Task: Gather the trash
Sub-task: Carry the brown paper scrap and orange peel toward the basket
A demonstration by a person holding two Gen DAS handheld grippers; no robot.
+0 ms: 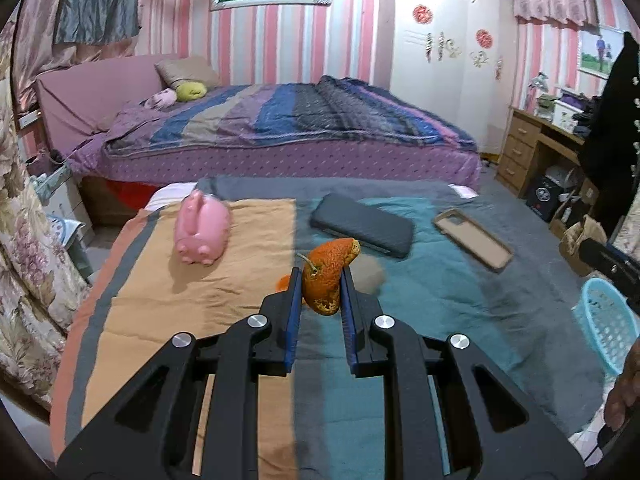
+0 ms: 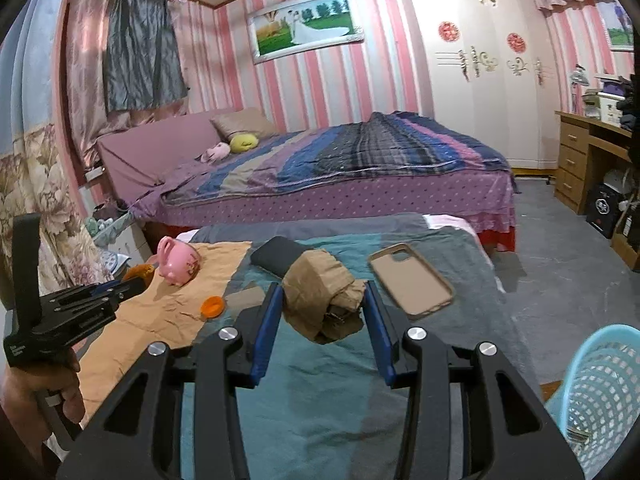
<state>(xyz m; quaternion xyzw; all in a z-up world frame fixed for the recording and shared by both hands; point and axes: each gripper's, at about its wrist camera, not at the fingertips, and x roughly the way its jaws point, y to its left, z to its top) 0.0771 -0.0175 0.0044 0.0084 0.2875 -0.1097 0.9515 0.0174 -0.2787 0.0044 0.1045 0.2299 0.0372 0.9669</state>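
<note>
My left gripper [image 1: 320,280] is shut on a curled orange peel [image 1: 328,276] and holds it above the cloth-covered table [image 1: 440,312]. In the right wrist view the left gripper [image 2: 128,286] shows at the left with the peel [image 2: 138,271] at its tip. My right gripper [image 2: 322,292] is shut on a crumpled brown paper wad [image 2: 320,296], lifted above the table. A small orange piece [image 2: 212,306] lies on the tan cloth. A light blue mesh basket [image 2: 604,392] stands at the lower right; it also shows in the left wrist view [image 1: 608,332].
On the table are a pink piggy bank [image 1: 202,232], a dark flat case [image 1: 362,230] and a tan phone case [image 1: 474,244]. A bed [image 1: 288,136] stands behind the table. A wooden desk [image 1: 532,148] is at the right wall.
</note>
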